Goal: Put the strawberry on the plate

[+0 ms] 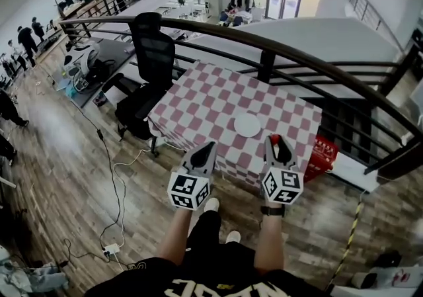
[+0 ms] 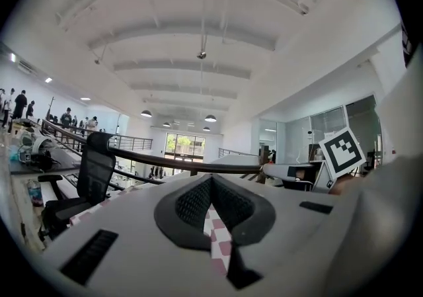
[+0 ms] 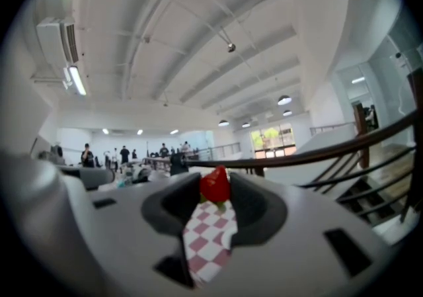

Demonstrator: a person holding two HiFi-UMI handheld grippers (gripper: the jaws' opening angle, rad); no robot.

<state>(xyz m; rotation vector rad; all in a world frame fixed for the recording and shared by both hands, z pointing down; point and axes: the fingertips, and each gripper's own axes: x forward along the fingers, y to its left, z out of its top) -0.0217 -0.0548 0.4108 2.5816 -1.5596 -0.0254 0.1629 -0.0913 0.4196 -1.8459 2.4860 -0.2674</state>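
Carrying step: right gripper (image 1: 279, 144) fingers clamp strawberry (image 3: 215, 185), held over near edge of tabletop (image 1: 198, 105), just short of plate (image 1: 248, 124). Left gripper (image 1: 206, 151) fingers closed together, empty. Next move probably needs advance over plate, lowering, release.

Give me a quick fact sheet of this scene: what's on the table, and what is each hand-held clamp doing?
Setting: table with a red-and-white checked cloth, next to a railing
Plate: white plate, empty, lying on the cloth
Strawberry: strawberry clamped in the right gripper, not on the plate
Left gripper: left gripper, jaws together, holding nothing
Position: both grippers at the table's near side, short of the plate
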